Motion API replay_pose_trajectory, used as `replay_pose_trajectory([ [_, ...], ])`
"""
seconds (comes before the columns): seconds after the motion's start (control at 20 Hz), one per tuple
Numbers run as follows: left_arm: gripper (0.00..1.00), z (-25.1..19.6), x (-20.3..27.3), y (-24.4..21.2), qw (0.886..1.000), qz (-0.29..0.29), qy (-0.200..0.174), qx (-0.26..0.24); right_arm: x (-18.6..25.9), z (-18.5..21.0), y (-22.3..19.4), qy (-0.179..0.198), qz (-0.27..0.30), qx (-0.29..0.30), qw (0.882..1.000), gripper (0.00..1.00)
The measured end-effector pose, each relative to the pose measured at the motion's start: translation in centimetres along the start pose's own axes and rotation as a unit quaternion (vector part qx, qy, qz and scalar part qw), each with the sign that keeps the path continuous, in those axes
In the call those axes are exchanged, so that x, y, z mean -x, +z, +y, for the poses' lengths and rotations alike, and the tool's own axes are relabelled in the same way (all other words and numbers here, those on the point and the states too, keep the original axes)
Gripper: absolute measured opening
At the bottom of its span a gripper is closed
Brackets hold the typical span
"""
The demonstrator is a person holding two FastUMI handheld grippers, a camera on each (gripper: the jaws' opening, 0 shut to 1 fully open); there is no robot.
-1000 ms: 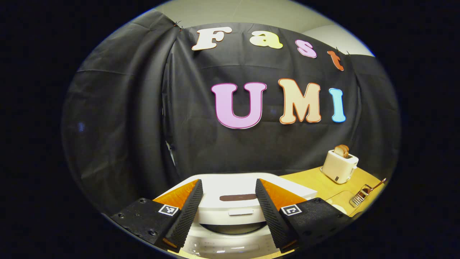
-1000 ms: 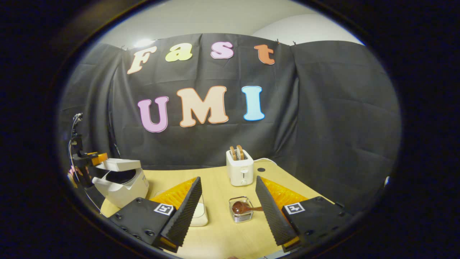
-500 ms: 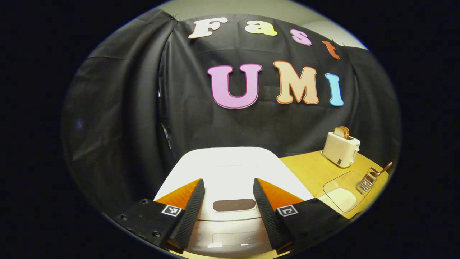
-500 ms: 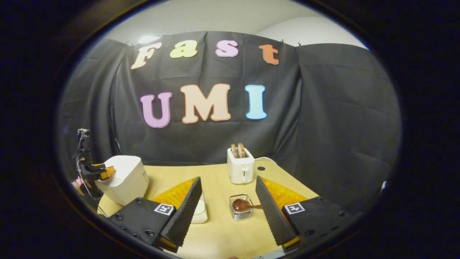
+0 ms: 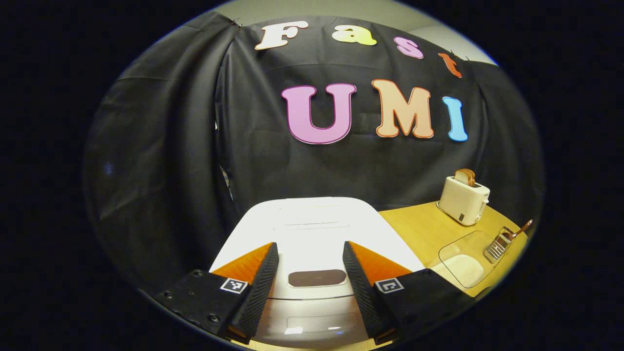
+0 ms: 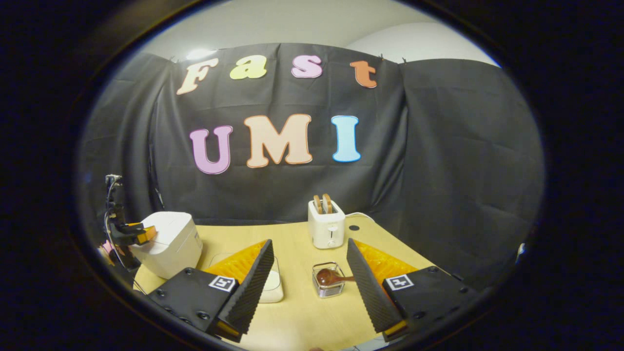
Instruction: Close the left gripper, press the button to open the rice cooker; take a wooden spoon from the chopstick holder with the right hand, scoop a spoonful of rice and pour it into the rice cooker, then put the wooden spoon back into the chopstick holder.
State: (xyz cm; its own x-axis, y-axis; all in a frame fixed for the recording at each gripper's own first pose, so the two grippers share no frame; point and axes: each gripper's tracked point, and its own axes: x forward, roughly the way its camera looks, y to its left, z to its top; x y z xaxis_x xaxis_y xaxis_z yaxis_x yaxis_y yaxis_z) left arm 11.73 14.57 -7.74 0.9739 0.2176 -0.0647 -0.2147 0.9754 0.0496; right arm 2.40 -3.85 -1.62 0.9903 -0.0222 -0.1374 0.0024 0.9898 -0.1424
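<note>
The left gripper (image 5: 309,287) hovers with its jaws spread above the front of the white rice cooker (image 5: 312,229), whose lid is down, the dark oval button (image 5: 317,278) lying between its two fingers. The right gripper (image 6: 309,287) hangs over the wooden table (image 6: 302,312), empty and with its jaws likewise spread. Just ahead between its fingers stands the wire chopstick holder (image 6: 327,285) with the wooden spoon (image 6: 327,277) in it, a clear container of rice (image 6: 273,285) beside its left finger and a toaster (image 6: 326,224) farther back.

Right claw (image 6: 308,287) gapes above the table (image 6: 297,321), the wooden spoon (image 6: 327,278) lying in the chopstick holder (image 6: 328,287) between its fingers.
</note>
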Motion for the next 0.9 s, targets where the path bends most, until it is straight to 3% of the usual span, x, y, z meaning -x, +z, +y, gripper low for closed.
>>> replay_pose_trajectory([
  [0.15, 0.74, -1.0, 0.4, 0.0, 0.999, 0.02, -0.005, -0.026, 0.1, 0.2, 0.3, 0.007, -0.004, -0.001, 1.0, 0.96],
  [0.35, 0.82, -4.7, 2.6, 5.0, 0.998, -0.03, -0.036, -0.047, -0.1, 0.5, 0.9, 0.02, -0.011, 0.003, 1.0, 0.95],
  [0.45, 0.96, -6.9, 4.5, 7.3, 0.996, -0.048, -0.057, -0.045, -0.3, 0.5, 1.3, 0.028, -0.018, 0.001, 0.999, 0.96],
  [0.5, 0.98, -8.1, 5.3, 7.8, 0.996, -0.051, -0.065, -0.04, -0.5, 0.4, 1.5, 0.03, -0.022, 0.002, 0.999, 0.96],
  [0.9, 0.96, -12.9, 11.7, 10.8, 0.995, -0.073, -0.065, -0.025, 0.2, 0.2, 2.9, 0.06, -0.042, -0.035, 0.997, 0.95],
])
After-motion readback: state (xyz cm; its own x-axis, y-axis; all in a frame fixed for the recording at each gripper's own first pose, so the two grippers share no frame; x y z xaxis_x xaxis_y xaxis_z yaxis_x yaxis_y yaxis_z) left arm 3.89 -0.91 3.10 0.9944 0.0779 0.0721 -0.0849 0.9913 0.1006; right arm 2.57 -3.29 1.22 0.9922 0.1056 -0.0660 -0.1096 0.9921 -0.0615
